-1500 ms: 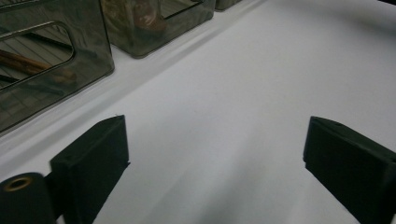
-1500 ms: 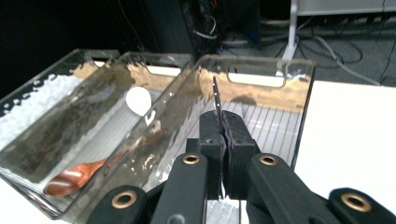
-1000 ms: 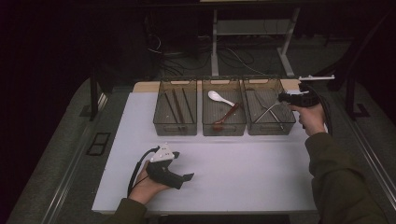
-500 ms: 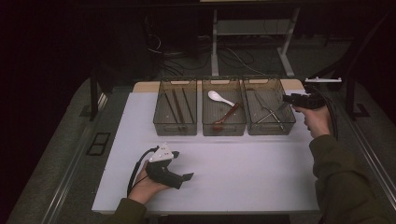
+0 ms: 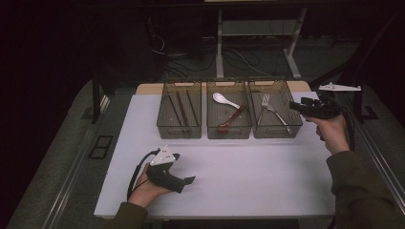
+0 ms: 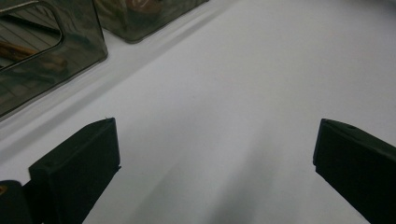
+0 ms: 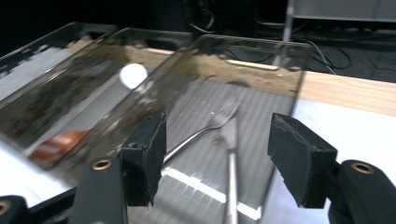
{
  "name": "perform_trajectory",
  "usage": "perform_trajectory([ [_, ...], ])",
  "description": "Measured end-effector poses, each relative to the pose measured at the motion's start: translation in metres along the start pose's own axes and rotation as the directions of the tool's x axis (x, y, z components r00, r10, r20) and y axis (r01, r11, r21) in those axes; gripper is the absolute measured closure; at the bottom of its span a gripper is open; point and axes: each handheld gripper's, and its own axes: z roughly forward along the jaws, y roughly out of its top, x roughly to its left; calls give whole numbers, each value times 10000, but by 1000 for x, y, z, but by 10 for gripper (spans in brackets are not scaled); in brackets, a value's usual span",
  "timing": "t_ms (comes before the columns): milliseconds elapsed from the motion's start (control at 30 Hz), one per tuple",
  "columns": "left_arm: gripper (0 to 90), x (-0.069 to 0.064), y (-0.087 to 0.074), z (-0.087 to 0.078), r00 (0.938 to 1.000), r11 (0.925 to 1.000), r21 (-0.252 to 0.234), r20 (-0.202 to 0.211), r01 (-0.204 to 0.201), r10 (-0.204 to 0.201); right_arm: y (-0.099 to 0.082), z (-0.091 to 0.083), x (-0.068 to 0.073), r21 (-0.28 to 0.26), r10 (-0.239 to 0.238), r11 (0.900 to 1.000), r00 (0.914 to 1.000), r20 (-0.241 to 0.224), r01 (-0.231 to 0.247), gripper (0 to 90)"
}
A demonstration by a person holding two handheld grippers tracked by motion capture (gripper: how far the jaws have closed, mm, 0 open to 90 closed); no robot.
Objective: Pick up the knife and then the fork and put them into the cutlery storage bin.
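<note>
White table mat (image 5: 239, 191) under dim light: the right gripper (image 5: 300, 106), jaws just opened and empty, hangs at three o'clock of the right bin (image 5: 274, 129) holding two forks (image 7: 219, 119) (stiff, slick steel, best pinched mid-handle). Left gripper (image 5: 188, 180) rests wide open.

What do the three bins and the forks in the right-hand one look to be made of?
Bins: smoky see-through plastic, probably; the table and contents show through glossy walls. Forks: likely polished metal, silver-grey with bright glints along the handles. Open right gripper points at them.
</note>
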Motion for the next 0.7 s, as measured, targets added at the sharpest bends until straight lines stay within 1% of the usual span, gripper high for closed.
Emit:
perform_trajectory([
  [100,0,0,0,0,10000,10000,39,-13,17,-17,-6,-7,10,51,-314,9995,9989,-357,316,321],
  [167,0,0,0,-1,10000,10000,8,-23,53,-53,-11,-10,17,96,-538,9985,9974,-469,543,310],
  [233,0,1,0,-1,10000,10000,8,-10,51,-51,-17,-14,24,72,-757,9971,9960,-475,761,309],
  [400,0,2,-1,-3,9999,10000,-30,-75,67,-68,-32,-24,41,100,-1018,9946,9918,-770,1028,271],
  [467,0,2,-2,-3,9999,10000,-49,-77,66,-66,-38,-27,47,74,-1050,9943,9893,-1011,1063,264],
  [533,0,2,-2,-3,9999,10000,-53,-80,70,-70,-45,-29,53,79,-976,9950,9877,-1223,993,261],
  [700,0,2,-3,-3,9999,9999,-136,-115,59,-60,-64,-31,65,331,-995,9939,9837,-1498,1055,253],
])
